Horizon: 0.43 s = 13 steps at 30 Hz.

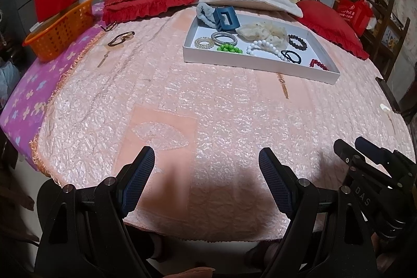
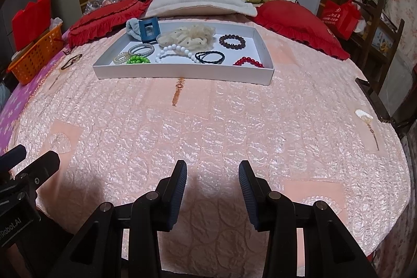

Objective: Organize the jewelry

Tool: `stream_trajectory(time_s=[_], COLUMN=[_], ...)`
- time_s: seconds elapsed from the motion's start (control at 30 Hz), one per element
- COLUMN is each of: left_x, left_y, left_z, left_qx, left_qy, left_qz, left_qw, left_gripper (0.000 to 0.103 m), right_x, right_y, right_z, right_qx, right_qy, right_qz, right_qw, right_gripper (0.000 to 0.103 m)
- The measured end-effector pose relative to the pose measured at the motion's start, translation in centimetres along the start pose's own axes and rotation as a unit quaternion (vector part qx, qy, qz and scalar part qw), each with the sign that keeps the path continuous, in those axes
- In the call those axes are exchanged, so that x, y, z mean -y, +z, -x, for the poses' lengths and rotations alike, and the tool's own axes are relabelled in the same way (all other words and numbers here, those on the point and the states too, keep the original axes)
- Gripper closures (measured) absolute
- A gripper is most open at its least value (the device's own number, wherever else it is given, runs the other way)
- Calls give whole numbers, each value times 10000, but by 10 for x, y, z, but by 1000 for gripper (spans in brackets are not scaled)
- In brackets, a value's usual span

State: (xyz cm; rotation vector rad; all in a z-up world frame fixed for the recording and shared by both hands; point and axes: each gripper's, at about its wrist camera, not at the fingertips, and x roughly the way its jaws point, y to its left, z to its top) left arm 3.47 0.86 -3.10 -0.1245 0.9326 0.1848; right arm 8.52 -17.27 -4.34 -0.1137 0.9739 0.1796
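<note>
Hovering empty near the bed's edge, the left gripper [image 1: 207, 163] gaped wide and the right gripper [image 2: 213, 177] half-open; reaching the stray hair tie [image 1: 121, 38], well left of the white tray [image 1: 260, 63], suited the left.

Bed [image 2: 208, 121] bears white tray [image 2: 182, 73], seemingly 1 loose hair tie [image 1: 121, 38]

Pink quilted bed [image 2: 208, 121], perhaps wooden shelving [image 2: 375, 25] beside
</note>
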Motion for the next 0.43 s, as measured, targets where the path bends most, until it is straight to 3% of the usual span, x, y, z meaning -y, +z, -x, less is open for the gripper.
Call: stream_trajectory(time_s=[0.43], left_x=[-2], left_y=[0], left_z=[-1], left_qx=[-11], left_qy=[9], left_qz=[3], left_qw=[10000], left_gripper=[21], right_x=[-2], right_y=[-1], right_z=[-2], right_qx=[-68], right_qy=[85], right_qz=[-4], right_qw=[9999], right_gripper=[63])
